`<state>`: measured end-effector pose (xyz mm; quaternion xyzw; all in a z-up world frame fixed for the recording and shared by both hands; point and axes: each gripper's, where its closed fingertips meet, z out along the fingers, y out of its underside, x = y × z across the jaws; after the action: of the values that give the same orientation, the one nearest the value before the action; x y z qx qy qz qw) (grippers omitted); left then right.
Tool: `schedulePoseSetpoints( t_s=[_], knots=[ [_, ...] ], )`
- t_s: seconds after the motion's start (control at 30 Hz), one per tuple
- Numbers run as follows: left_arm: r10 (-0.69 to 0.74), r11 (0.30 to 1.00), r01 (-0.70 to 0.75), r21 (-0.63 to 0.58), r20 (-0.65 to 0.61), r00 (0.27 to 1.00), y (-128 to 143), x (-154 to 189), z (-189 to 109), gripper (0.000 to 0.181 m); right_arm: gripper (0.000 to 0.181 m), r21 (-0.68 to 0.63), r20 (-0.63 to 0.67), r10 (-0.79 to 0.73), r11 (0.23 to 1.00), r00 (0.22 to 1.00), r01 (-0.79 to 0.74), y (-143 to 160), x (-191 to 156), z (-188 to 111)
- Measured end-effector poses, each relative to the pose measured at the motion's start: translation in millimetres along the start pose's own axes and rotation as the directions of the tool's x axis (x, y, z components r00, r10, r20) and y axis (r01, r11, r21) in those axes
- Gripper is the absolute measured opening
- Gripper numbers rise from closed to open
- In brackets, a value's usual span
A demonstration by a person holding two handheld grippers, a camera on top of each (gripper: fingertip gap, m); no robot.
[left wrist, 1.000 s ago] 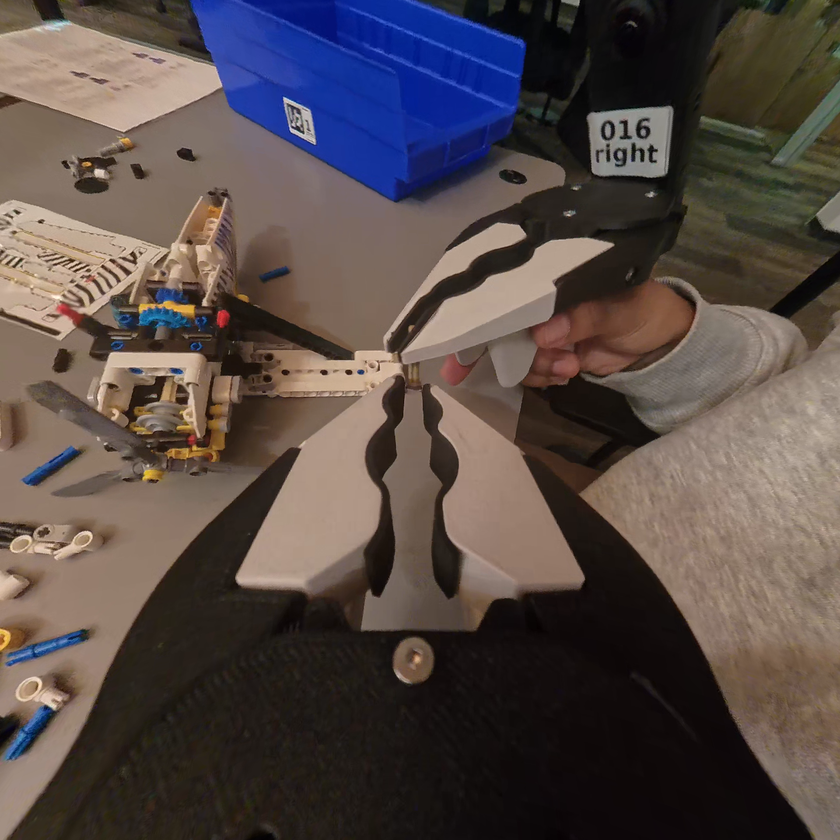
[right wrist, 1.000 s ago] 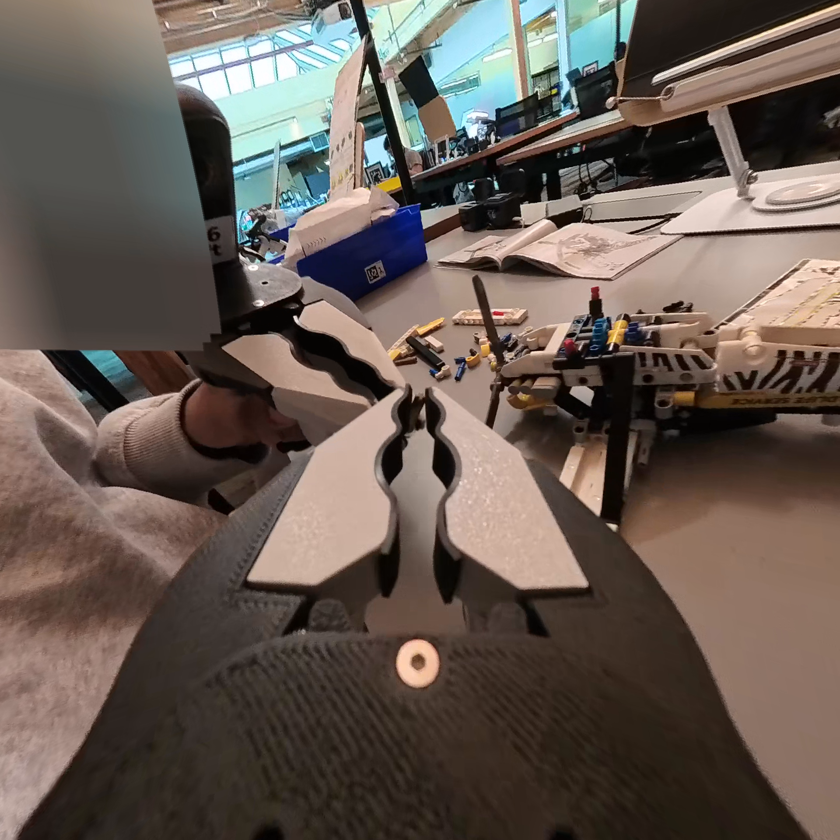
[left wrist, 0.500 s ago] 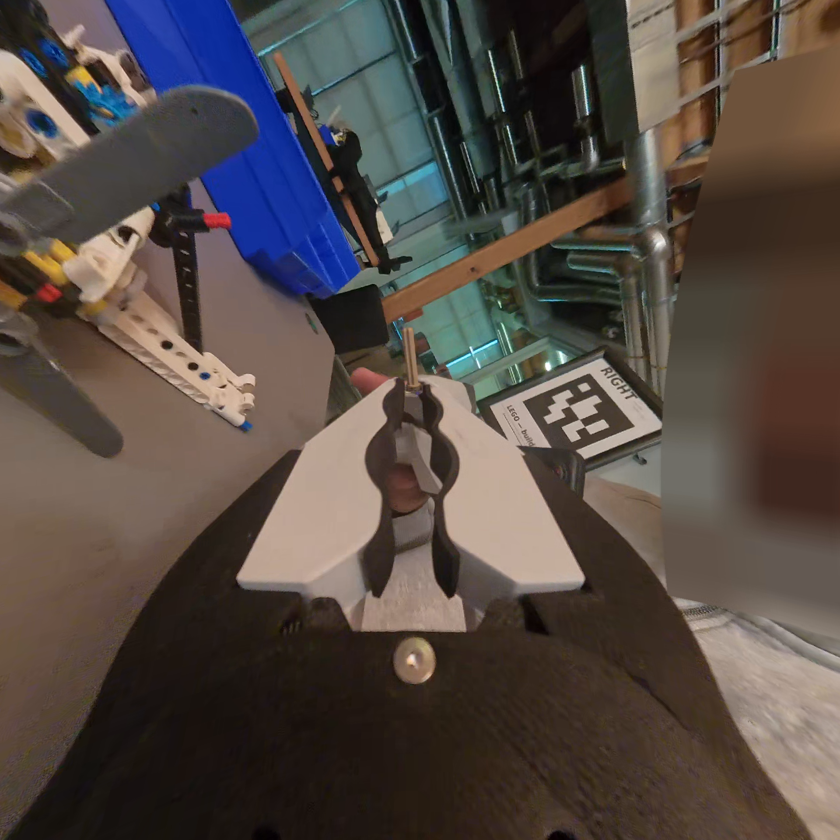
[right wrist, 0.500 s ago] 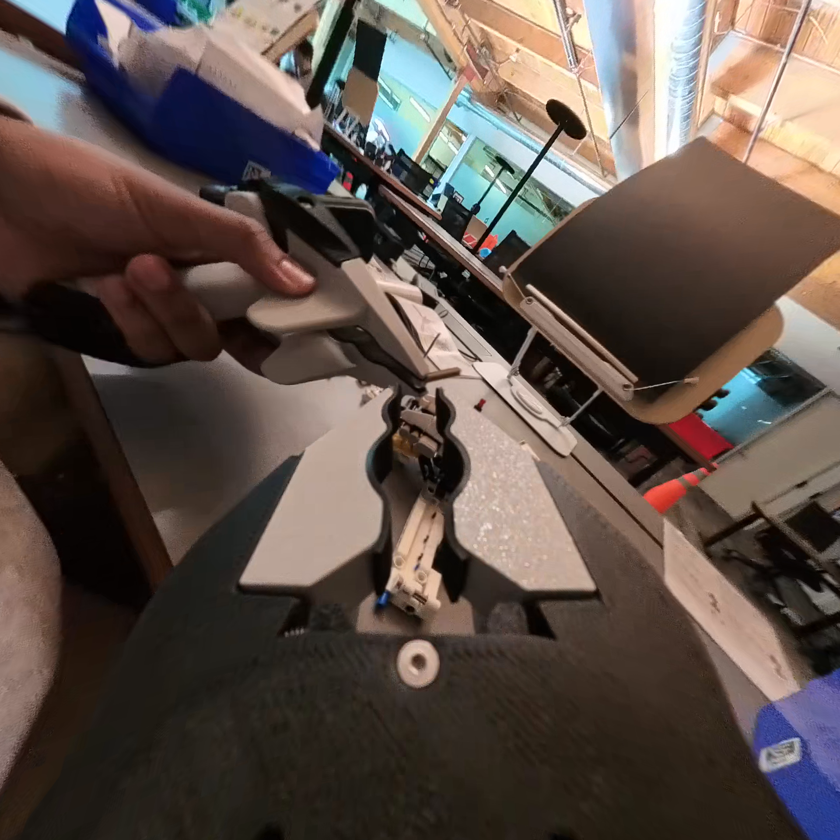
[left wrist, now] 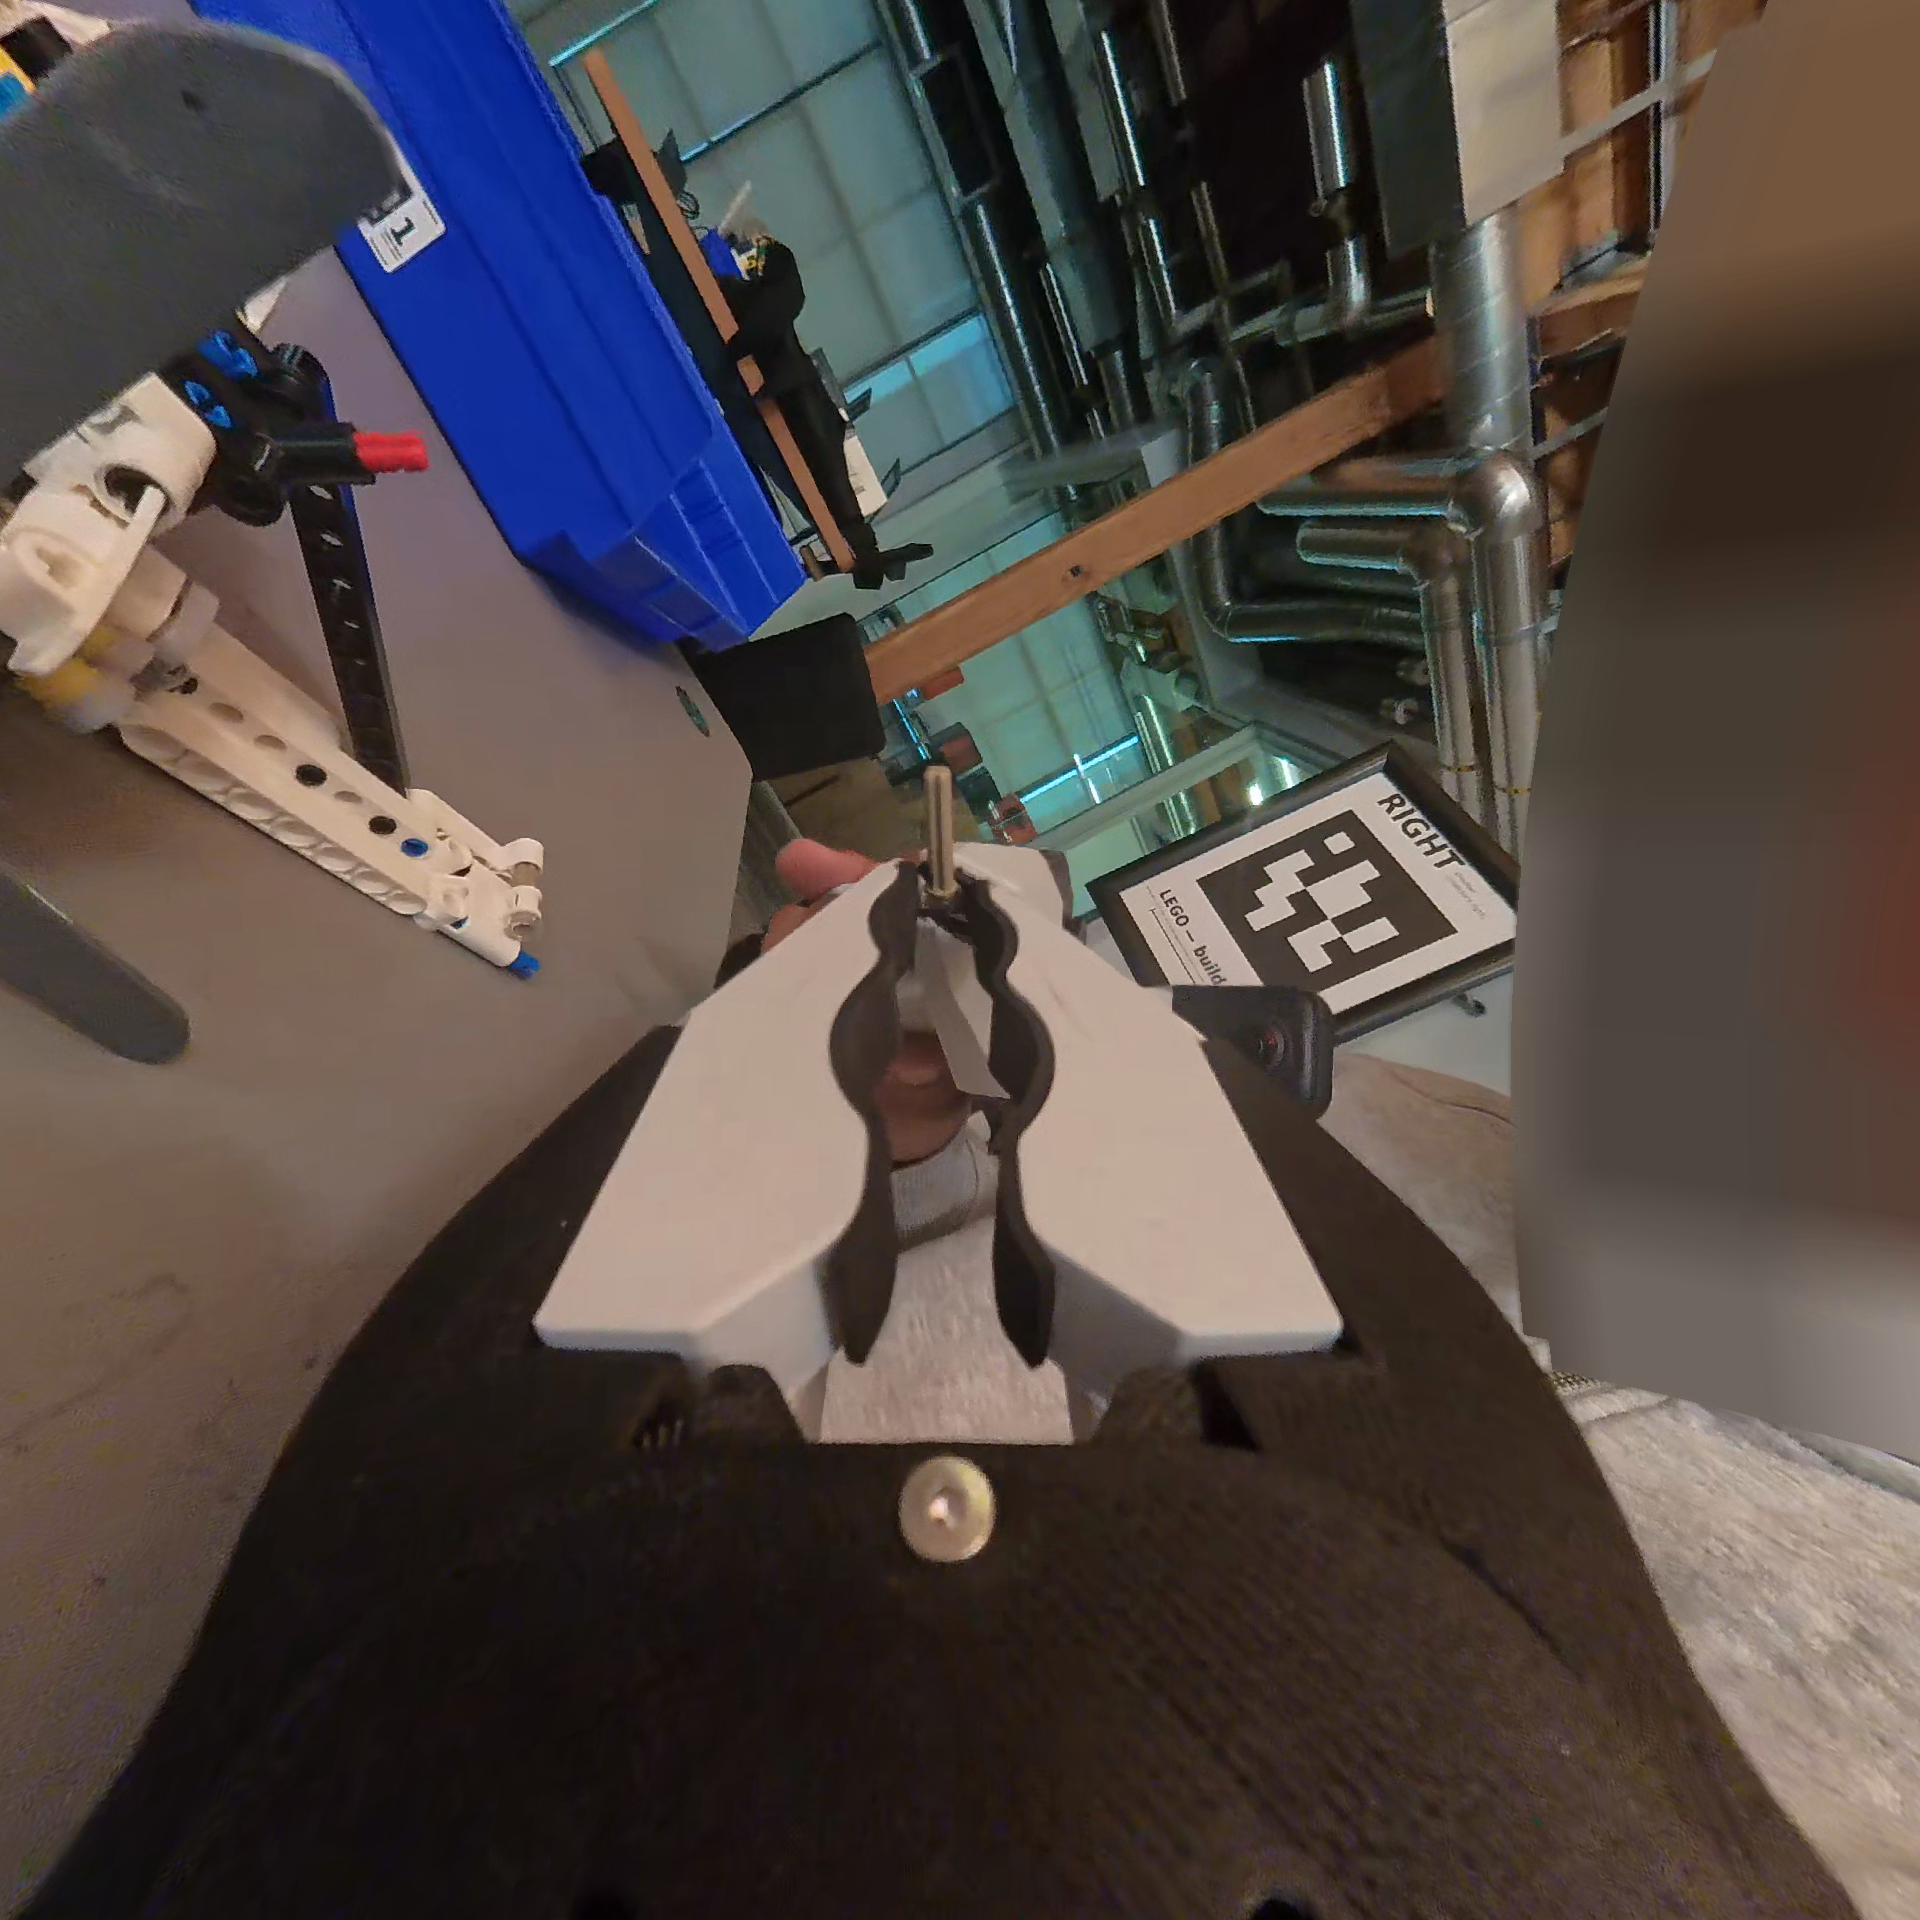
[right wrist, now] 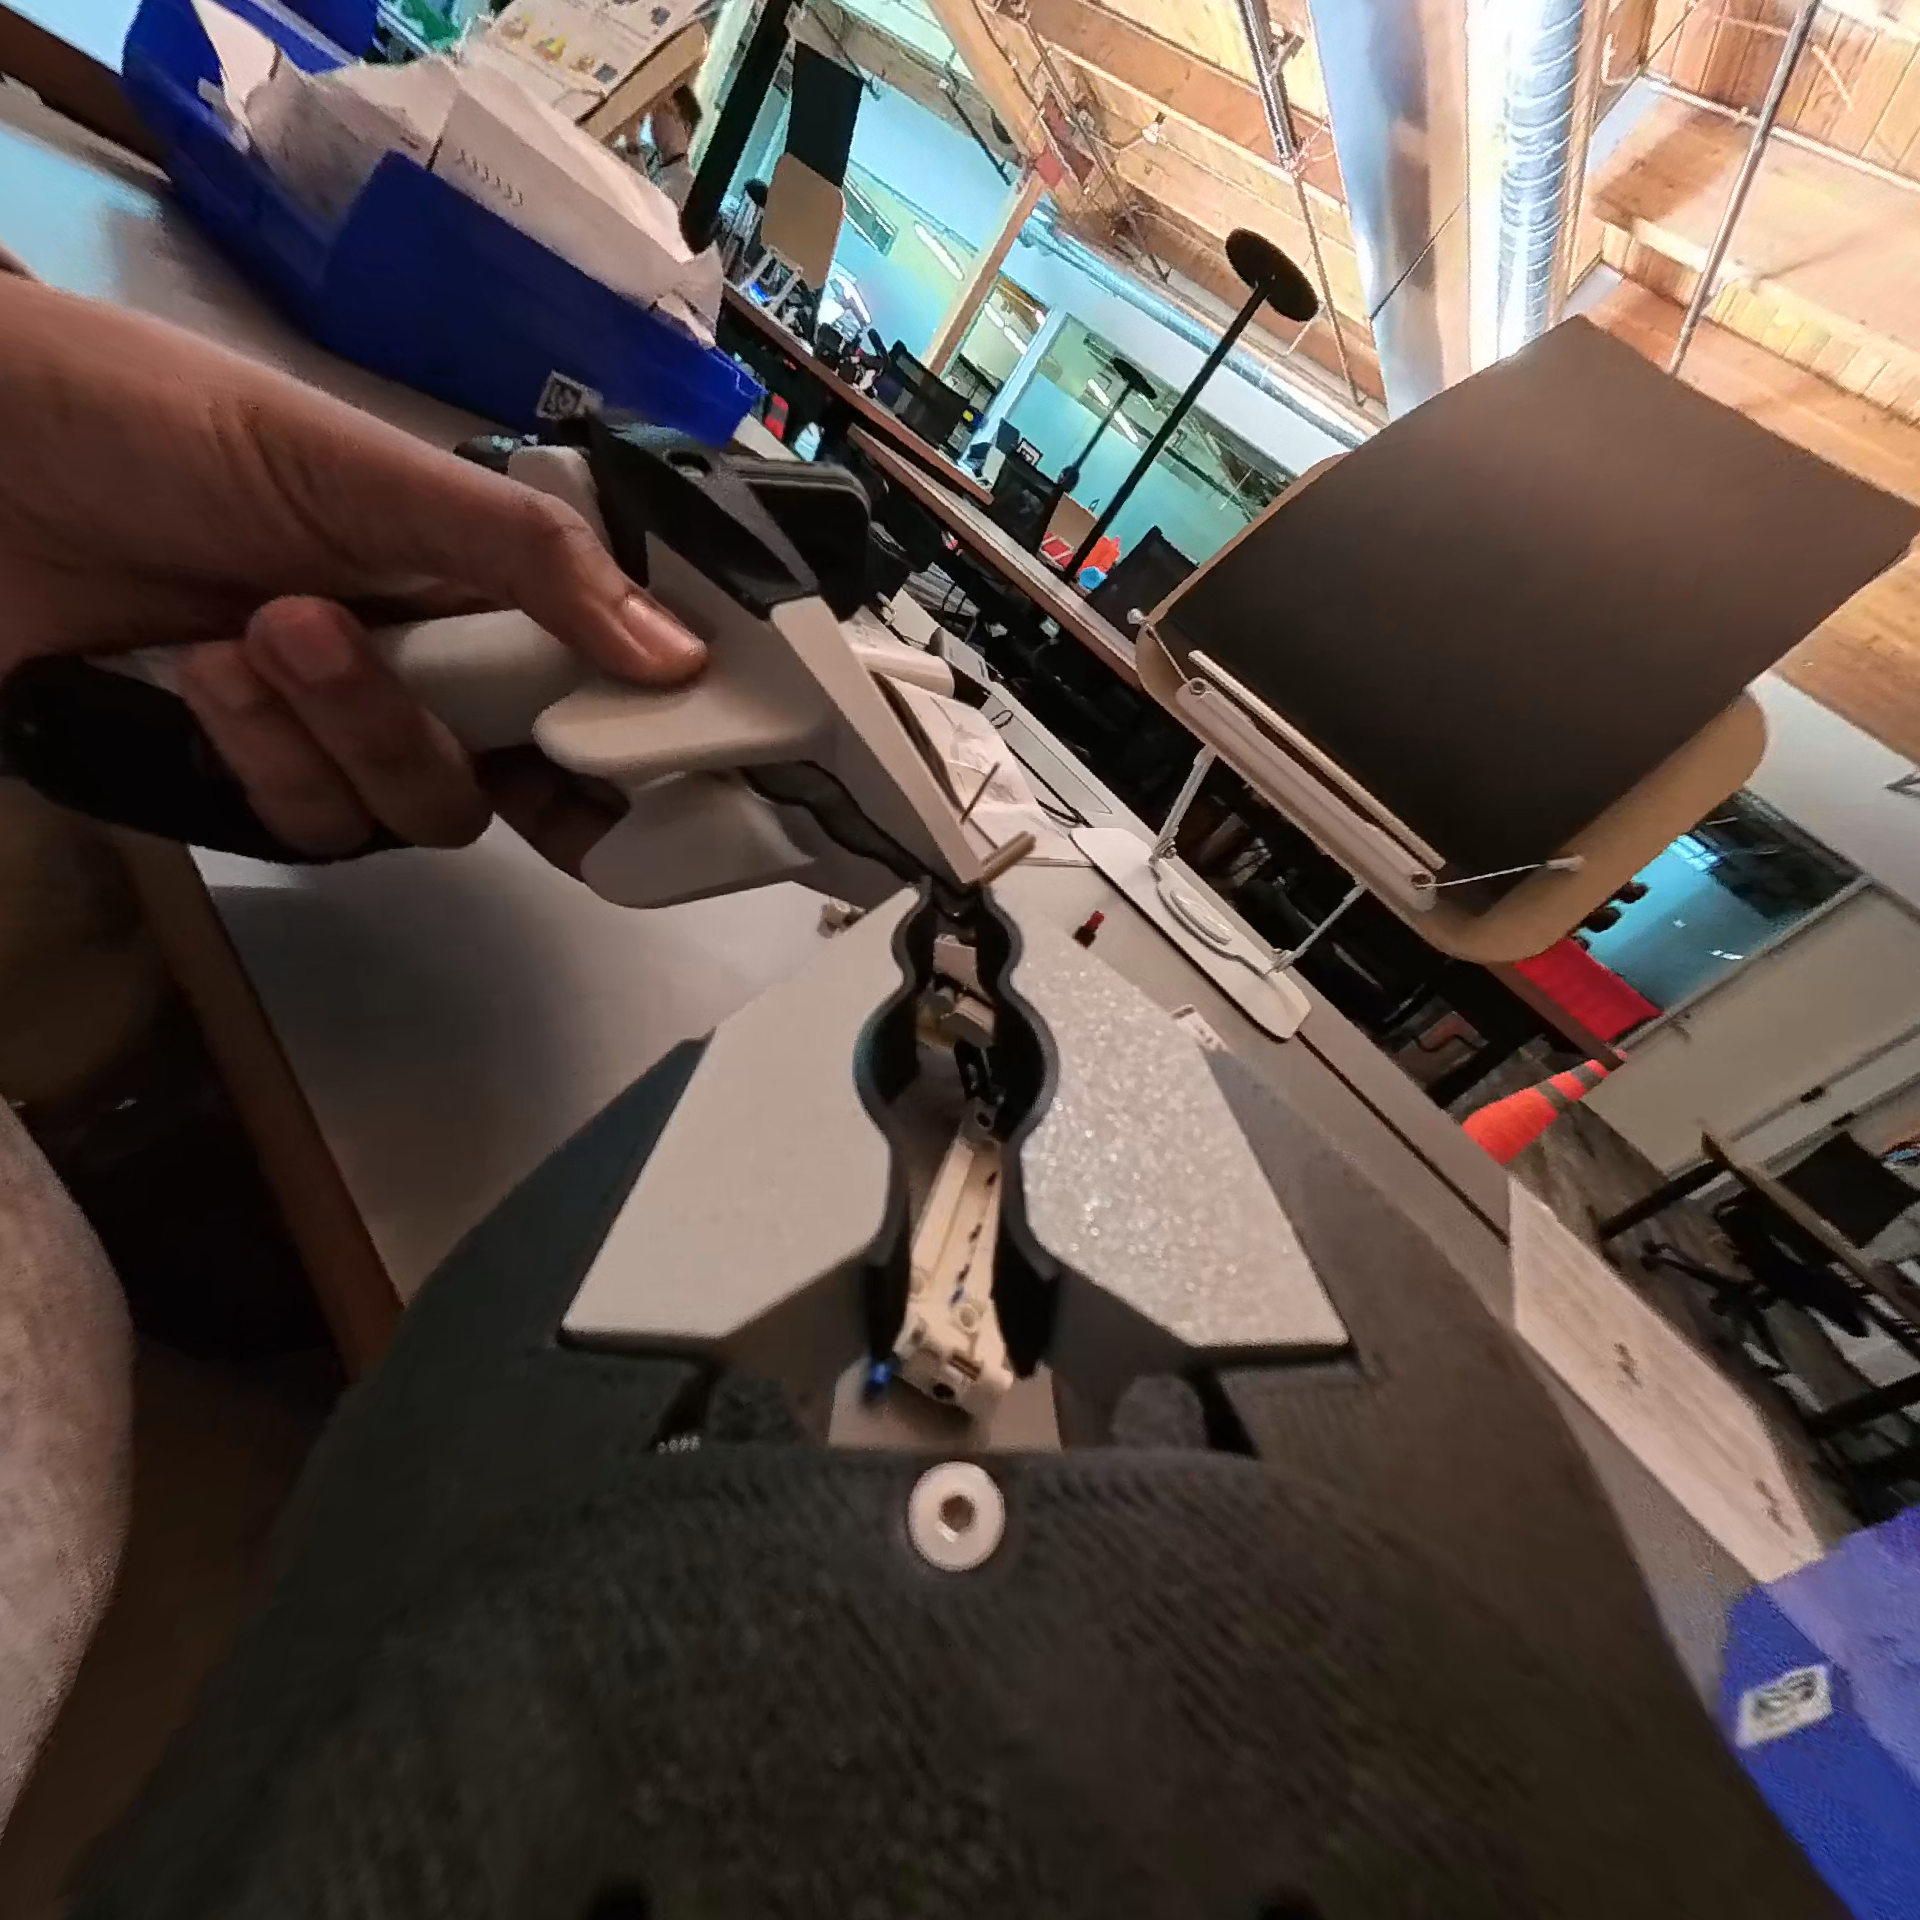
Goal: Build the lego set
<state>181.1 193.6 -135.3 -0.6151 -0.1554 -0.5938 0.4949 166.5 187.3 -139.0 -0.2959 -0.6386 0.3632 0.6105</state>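
Observation:
My left gripper (left wrist: 940,894) is shut on a thin tan axle (left wrist: 938,826) that sticks out past its tips, held off the table's edge. The LEGO model lies to its left, with a white holed beam (left wrist: 312,790), a black beam (left wrist: 348,623) and a grey rotor blade (left wrist: 156,135). In the right wrist view the left gripper (right wrist: 790,748) comes in from the left with the axle (right wrist: 1003,847) just above my right gripper's tips (right wrist: 951,909). The right gripper's tips are together, with nothing seen in them. The white beam (right wrist: 951,1278) shows through the gap between its fingers.
A blue bin (left wrist: 540,312) stands at the table's far side and also shows in the right wrist view (right wrist: 416,281). A framed marker sign (left wrist: 1309,904) stands beyond the table edge. A black panel on a stand (right wrist: 1507,582) and a paper sheet (right wrist: 1631,1382) are to the right.
Both grippers have tipped up and rolled from looking down at the table. The left gripper kept the tan axle. In the last half second both views moved only slightly.

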Motion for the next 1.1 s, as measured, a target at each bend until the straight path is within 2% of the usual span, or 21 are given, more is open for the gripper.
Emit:
schedulePoseSetpoints(
  t_s=[0.03,0.13,0.23,0.37,0.43,0.5,0.6,0.73,0.77,0.87,1.1],
  knots=[
    [0.012,1.0,-0.012,0.006,0.017,1.0,-2,-1,-1,0.017,0.005,-0.001,-0.006,0.012,1.0,1.0,-0.012,1,2,0],
    [0.078,0.997,-0.08,0.018,0.091,0.993,-11,-5,-12,0.023,0.005,-0.009,-0.031,0.034,0.999,0.999,-0.035,3,9,-2],
    [0.219,0.973,-0.23,0.031,0.209,0.953,-31,-4,-29,0.026,0.004,-0.011,-0.039,0.11,0.994,0.993,-0.11,5,16,-3],
    [0.434,0.884,-0.467,-0.01,0.386,0.814,-80,0,-52,0.036,0.005,-0.045,-0.01,0.244,0.969,0.97,-0.244,13,17,-1],
    [0.462,0.864,-0.501,-0.055,0.484,0.743,-105,-16,-60,0.044,0.006,-0.09,0.007,0.303,0.949,0.953,-0.301,21,14,3],
    [0.457,0.88,-0.454,-0.142,0.516,0.725,-115,-40,-59,0.058,0.006,-0.171,0.002,0.322,0.933,0.947,-0.317,33,10,9],
    [0.43,0.902,-0.381,-0.202,0.48,0.765,-116,-64,-46,0.069,0.005,-0.297,-0.011,0.333,0.899,0.943,-0.321,48,2,20],
    [0.407,0.908,-0.29,-0.301,0.473,0.782,-97,-85,-38,0.074,0.006,-0.45,-0.038,0.298,0.847,0.954,-0.282,69,-9,30],
    [0.396,0.911,-0.279,-0.305,0.452,0.799,-93,-84,-37,0.075,0.006,-0.483,-0.044,0.279,0.834,0.959,-0.265,74,-11,31],
    [0.338,0.921,-0.223,-0.319,0.37,0.866,-77,-76,-35,0.064,0.006,-0.546,-0.06,0.249,0.803,0.967,-0.24,85,-14,33],
    [0.291,0.914,-0.18,-0.363,0.28,0.915,-56,-66,-34,0.069,0.006,-0.634,-0.099,0.222,0.737,0.97,-0.234,99,-5,21]
  ],
)
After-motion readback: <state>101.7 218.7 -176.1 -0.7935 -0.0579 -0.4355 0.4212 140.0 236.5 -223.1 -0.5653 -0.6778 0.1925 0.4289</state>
